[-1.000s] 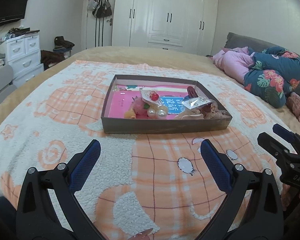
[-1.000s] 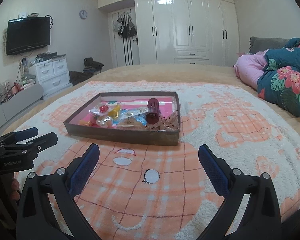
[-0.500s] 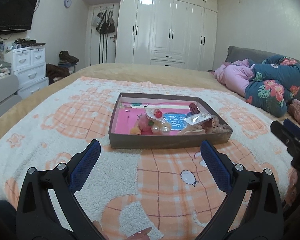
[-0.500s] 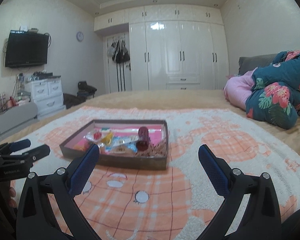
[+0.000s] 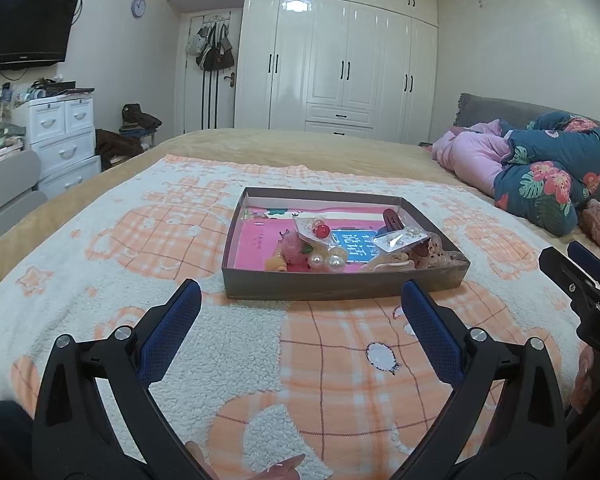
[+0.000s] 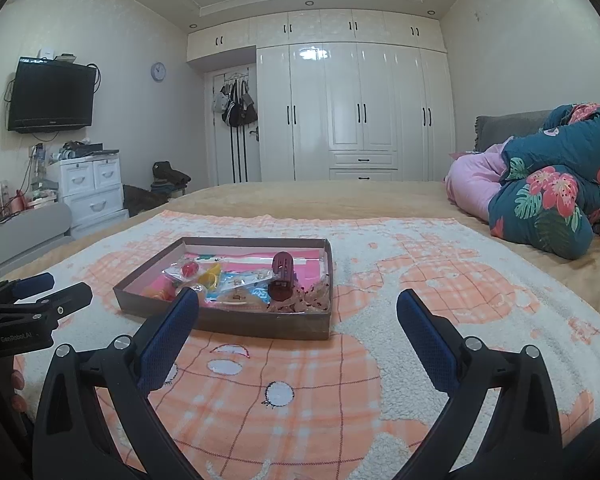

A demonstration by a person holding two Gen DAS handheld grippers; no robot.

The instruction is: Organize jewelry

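We hold the left gripper low over the blanket on the bed, and its blue fingers are spread wide with nothing between them. The right gripper is in the same way, its fingers wide apart and empty. In front of both we see the shallow brown box, which lies flat on the blanket, well apart from the fingertips. Inside the box, on a pink bottom, there is the jewelry: a red bead in a clear small bag, two white pearls near the front wall, and a dark red hair claw that stands close to the right wall. The other small pieces are mixed together and we cannot tell them clearly. At the right side of the bed lies a folded flower quilt. Behind the bed stands a white wardrobe.
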